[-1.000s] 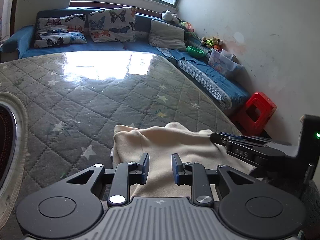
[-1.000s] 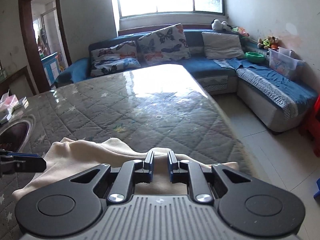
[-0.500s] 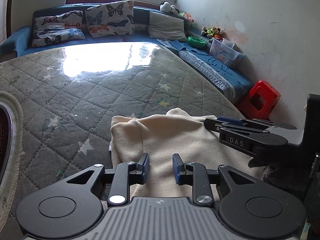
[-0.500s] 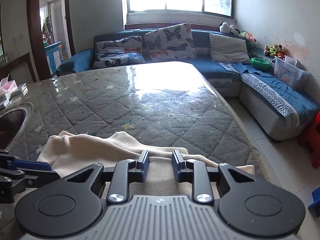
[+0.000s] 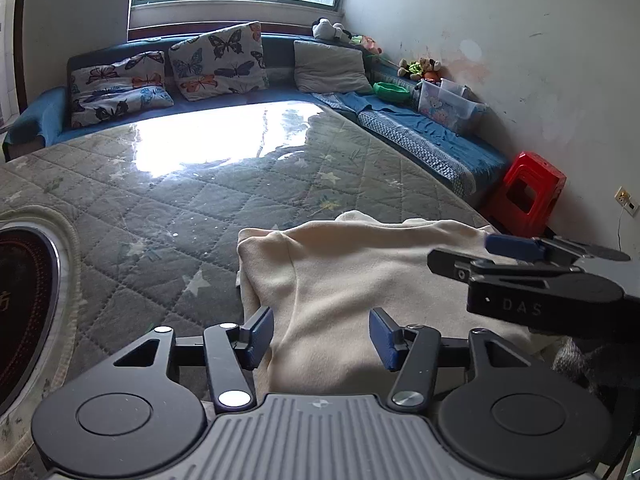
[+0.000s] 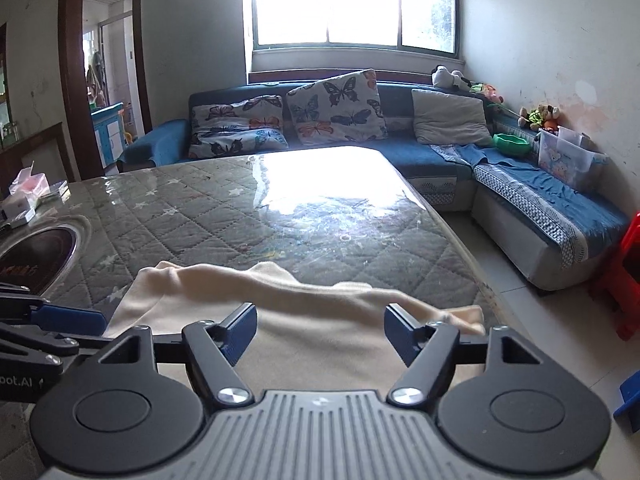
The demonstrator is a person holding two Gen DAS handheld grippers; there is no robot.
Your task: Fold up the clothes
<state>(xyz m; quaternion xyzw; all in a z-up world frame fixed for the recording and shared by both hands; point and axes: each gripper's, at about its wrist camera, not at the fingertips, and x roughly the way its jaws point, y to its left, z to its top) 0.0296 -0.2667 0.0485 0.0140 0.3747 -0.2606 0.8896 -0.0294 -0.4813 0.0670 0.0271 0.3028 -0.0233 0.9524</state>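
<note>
A cream garment (image 5: 340,276) lies partly folded on the near edge of the quilted grey table (image 5: 192,208); it also shows in the right wrist view (image 6: 280,312). My left gripper (image 5: 320,336) is open and empty, just above the cloth's near left part. My right gripper (image 6: 320,332) is open and empty above the cloth's near right part. The right gripper also shows in the left wrist view (image 5: 520,264), and the left gripper's blue fingertip shows at the left edge of the right wrist view (image 6: 68,316).
A round dark cooktop (image 5: 20,300) is set into the table at the left. A blue corner sofa (image 6: 540,200) with butterfly cushions (image 6: 336,108) runs behind and to the right. A red stool (image 5: 528,188) stands by the right wall. Small boxes (image 6: 24,196) sit at far left.
Both grippers have opened wide, from nearly closed on the cloth, and let the garment go. Both have risen and tilted up a little; the cloth now lies flat.
</note>
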